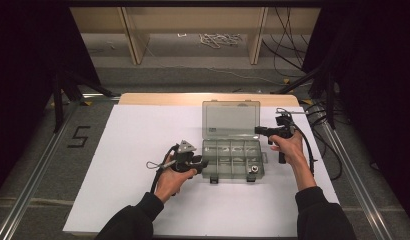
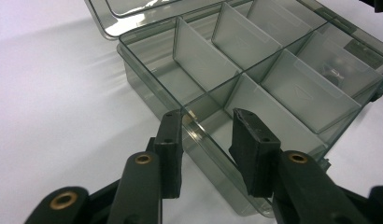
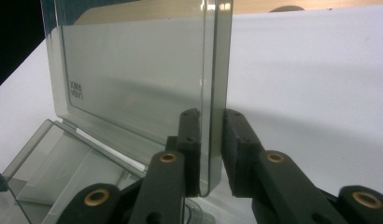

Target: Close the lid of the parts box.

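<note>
A smoky clear compartment box [image 1: 233,161] lies open on the white table, its lid [image 1: 231,117] standing upright at the back. My left gripper [image 1: 203,163] is open at the box's near-left corner. In the left gripper view its jaws [image 2: 208,116] straddle the box wall [image 2: 147,74], one outside and one inside. My right gripper [image 1: 257,130] is shut on the lid's right edge, and the right gripper view shows its jaws [image 3: 210,114] pressed on both faces of the lid [image 3: 133,84]. A small dark part [image 1: 252,170] lies in the near-right compartment, also visible as a dark part [image 2: 332,72] in the left gripper view.
The white sheet [image 1: 143,130] covers the table, with free room left of the box and in front of it. A "5" mark [image 1: 79,136] is on the floor at left. Cables [image 1: 220,39] and wooden posts [image 1: 133,35] lie beyond the table's far edge.
</note>
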Demonstrator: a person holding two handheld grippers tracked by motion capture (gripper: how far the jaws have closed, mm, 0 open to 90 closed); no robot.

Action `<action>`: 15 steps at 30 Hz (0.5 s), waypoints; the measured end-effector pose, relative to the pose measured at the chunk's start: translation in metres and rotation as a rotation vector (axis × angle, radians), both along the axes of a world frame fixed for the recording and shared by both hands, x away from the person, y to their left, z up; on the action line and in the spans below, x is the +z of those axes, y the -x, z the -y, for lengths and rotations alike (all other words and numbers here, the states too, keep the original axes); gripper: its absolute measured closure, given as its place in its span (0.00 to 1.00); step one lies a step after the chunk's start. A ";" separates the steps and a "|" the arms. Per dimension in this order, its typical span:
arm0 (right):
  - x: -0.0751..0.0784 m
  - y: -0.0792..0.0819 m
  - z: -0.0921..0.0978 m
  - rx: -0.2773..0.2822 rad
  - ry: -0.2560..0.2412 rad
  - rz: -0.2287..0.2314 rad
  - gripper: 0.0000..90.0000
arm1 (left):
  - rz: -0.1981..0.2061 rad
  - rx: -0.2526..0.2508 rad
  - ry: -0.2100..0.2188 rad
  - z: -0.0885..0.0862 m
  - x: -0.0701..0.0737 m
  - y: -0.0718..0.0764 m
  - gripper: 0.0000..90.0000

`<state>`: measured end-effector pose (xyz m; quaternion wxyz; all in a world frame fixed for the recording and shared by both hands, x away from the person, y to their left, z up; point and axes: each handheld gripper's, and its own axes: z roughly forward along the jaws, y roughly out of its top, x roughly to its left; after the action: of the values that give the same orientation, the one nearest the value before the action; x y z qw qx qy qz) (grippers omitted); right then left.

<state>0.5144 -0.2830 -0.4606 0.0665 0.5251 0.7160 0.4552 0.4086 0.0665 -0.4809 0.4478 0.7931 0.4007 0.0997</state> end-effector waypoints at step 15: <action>-0.003 0.006 0.001 0.023 0.003 0.077 0.88 | -0.003 0.003 0.001 0.000 0.000 0.000 0.71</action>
<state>0.5084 -0.2845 -0.4635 0.0893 0.4990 0.7194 0.4748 0.4085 0.0663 -0.4810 0.4476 0.7923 0.4026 0.0991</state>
